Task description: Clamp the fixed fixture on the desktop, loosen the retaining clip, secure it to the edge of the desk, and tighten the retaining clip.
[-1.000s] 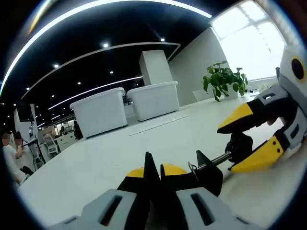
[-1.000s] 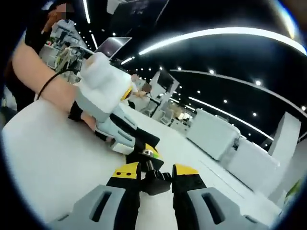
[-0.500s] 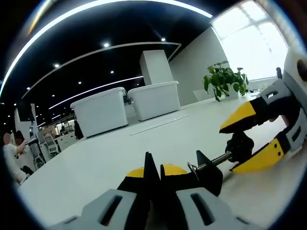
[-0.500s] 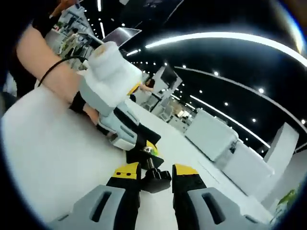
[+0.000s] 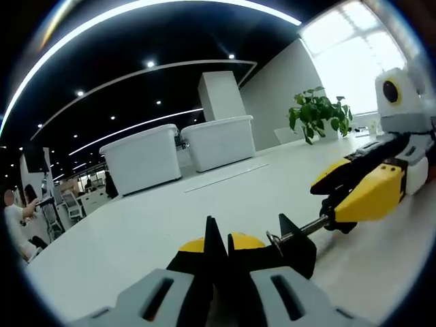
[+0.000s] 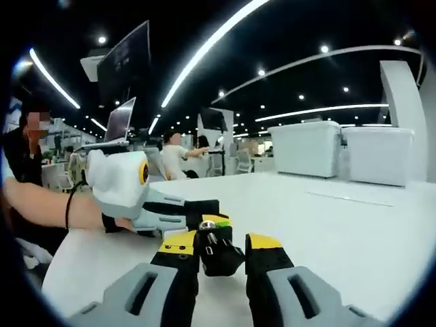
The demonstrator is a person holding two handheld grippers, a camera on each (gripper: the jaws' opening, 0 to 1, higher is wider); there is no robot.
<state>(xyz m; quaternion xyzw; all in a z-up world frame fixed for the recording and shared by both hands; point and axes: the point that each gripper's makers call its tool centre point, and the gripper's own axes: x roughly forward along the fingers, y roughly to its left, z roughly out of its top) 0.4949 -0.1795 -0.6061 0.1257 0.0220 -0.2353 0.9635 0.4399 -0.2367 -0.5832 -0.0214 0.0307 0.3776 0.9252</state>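
Left hand-held gripper (image 5: 219,246): jaws pressed together on the black body of the fixture (image 5: 294,246), holding it down at the near part of the white bench (image 5: 136,231); this grip looks the same as half a second ago. Right hand-held gripper (image 6: 222,246): jaws drawn in on the black knob (image 6: 219,255) at the end of the fixture's screw, pads touching it on either side. Change noted: seen from the left gripper view, the right hand-held gripper (image 5: 357,194) has rolled about the screw axis. Before, its two yellow pads stood one above the other with the knob between; now they sit nearly level, one in front hiding most of the knob. The right gripper view has rolled by a matching amount, the room now level in it, which fits a turn of the wrist and not a move of the fixture. Judgement: a twist of the knob is under way, so the loosening of the retaining clip is in progress; mounting to the bench edge is not yet done. Fixture appearance: small black clamp body, a thin bright threaded screw (image 5: 300,231) running out from it beyond the left jaws to the knob, a shiny metal tip (image 6: 206,224) visible just past the knob. Whether the clip has opened at all, cannot tell.
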